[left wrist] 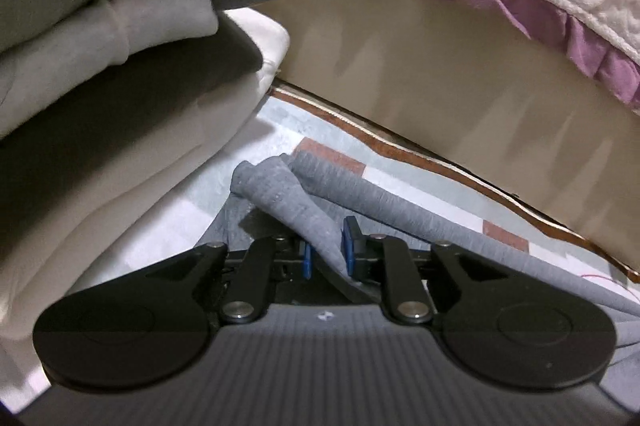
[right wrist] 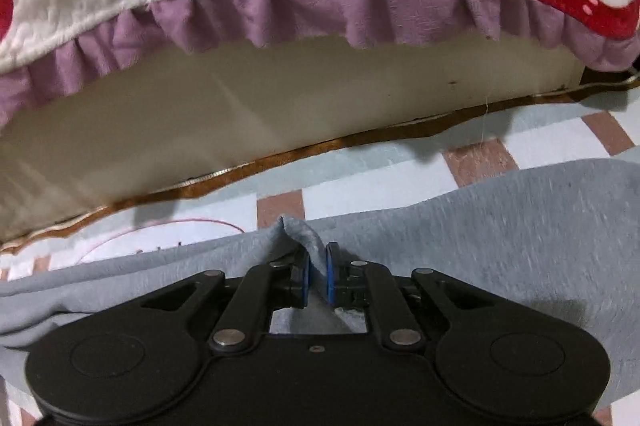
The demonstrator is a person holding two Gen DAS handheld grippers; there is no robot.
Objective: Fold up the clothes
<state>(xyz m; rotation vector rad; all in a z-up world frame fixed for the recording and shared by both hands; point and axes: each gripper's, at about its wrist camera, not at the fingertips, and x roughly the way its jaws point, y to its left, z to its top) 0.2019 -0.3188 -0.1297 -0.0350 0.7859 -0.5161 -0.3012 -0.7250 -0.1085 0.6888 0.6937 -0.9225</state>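
A heather-grey knit garment [left wrist: 360,198] lay rumpled across the checked pale-blue, white and brown floor mat [left wrist: 280,130], running from lower centre toward the right of the left wrist view, its end rolled into folds. The left gripper [left wrist: 329,250] had its jaws narrowed onto a fold of it. In the right wrist view, the right gripper [right wrist: 318,274] pinched a raised ridge of the same cloth [right wrist: 500,226], jaws nearly closed.

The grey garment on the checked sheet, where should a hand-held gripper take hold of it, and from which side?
Grip the grey garment by a raised edge fold, coming in low along the checked sheet. It lies flat there, so only a lifted ridge fits between the fingers. Both the left hand-held gripper and the right hand-held gripper are shut on such folds.
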